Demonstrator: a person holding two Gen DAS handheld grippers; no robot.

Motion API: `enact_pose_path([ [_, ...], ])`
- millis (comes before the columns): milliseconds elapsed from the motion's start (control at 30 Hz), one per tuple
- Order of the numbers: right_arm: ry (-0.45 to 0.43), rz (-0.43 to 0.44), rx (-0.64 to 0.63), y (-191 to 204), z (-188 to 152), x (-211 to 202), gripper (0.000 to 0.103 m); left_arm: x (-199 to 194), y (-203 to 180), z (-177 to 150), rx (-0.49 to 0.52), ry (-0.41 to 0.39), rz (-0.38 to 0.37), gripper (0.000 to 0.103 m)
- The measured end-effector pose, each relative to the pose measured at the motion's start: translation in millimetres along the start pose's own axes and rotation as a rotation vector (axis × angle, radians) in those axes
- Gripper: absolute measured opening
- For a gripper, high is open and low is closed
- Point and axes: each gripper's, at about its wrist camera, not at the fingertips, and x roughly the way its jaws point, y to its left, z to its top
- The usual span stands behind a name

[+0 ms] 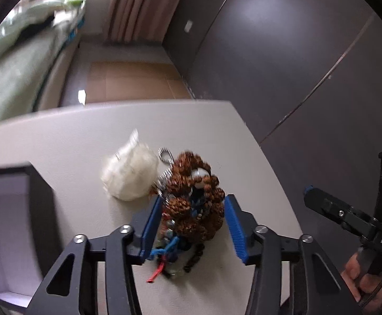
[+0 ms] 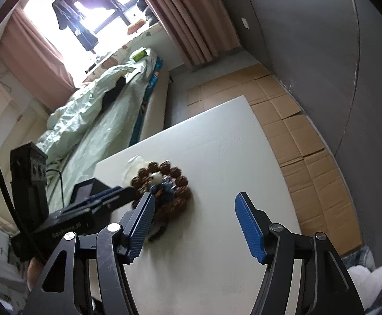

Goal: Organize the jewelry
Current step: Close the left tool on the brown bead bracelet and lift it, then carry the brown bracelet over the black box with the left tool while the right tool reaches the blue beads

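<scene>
A tangled pile of jewelry (image 1: 191,204) lies on the white table (image 1: 72,144): brown knobbly bead strands, a white bead, blue and red cords and a metal ring. My left gripper (image 1: 193,220) is open with its blue pads on either side of the pile, not closed on it. A white clear plastic bag (image 1: 129,174) lies just left of the pile. An open black box (image 1: 15,220) stands at the left. My right gripper (image 2: 195,220) is open and empty, to the right of the pile (image 2: 164,186), above the table (image 2: 230,157).
The right gripper's body (image 1: 348,215) shows at the right edge of the left wrist view. A bed with a green quilt (image 2: 91,99) stands beyond the table. Cardboard sheets (image 2: 309,144) cover the floor along a dark wall (image 1: 296,52).
</scene>
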Motion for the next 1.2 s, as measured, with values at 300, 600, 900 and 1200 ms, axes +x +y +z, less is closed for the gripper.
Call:
enact_pose_path([
  [300,0.055,0.029,0.017,-3.3,0.7,22.2,0.065,13.3,5.8,6.0,-0.035,0.015,0.033,0.041],
  [600,0.077,0.057,0.037,-2.5,-0.3,26.5,0.065,-15.2,-3.1,10.6,-0.031,-0.084,-0.027,0.020],
  [900,0.047,0.090,0.069,-4.1,-3.3,17.8,0.065,-56.4,-20.6,16.1,0.002,-0.195,-0.123,0.020],
  [1200,0.081,0.127,0.059,9.7,-3.5,30.3,0.060,-100.8,6.9,14.4,-0.045,-0.301,-0.094,0.020],
])
